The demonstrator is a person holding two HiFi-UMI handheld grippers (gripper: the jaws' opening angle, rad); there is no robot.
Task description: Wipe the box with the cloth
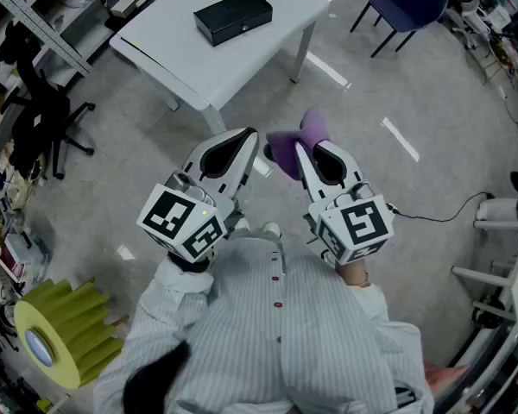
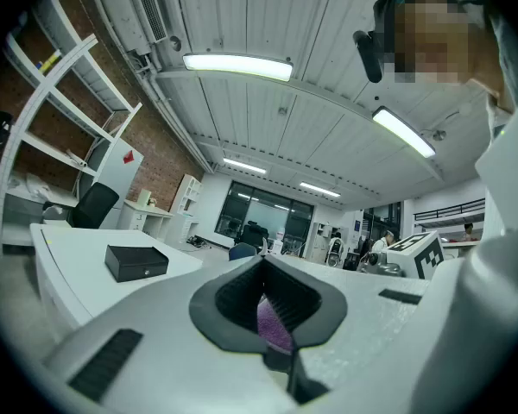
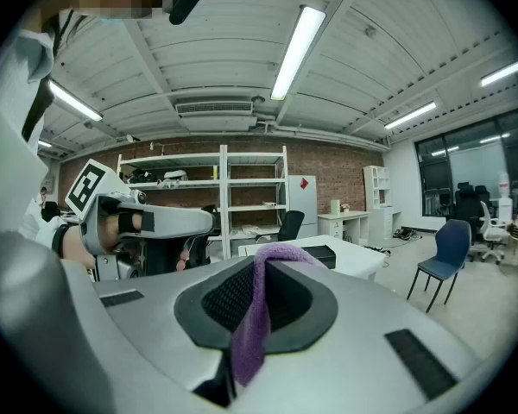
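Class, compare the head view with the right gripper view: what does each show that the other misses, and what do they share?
Only the head view shows the yellow roll and the floor cable. Only the right gripper view shows the ceiling lights and the brick wall. Both show the purple cloth shut in the right gripper, the black box on the white table, and the blue chair.

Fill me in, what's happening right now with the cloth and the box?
A person stands back from the white table, a tool in each hand. The right tool is shut on the purple cloth, which drapes through its jaws. The left tool sits right beside it, and the left gripper view shows a bit of the cloth pinched between its jaws too. The black box lies on the table, well away from both tools, so wiping is not yet under way.
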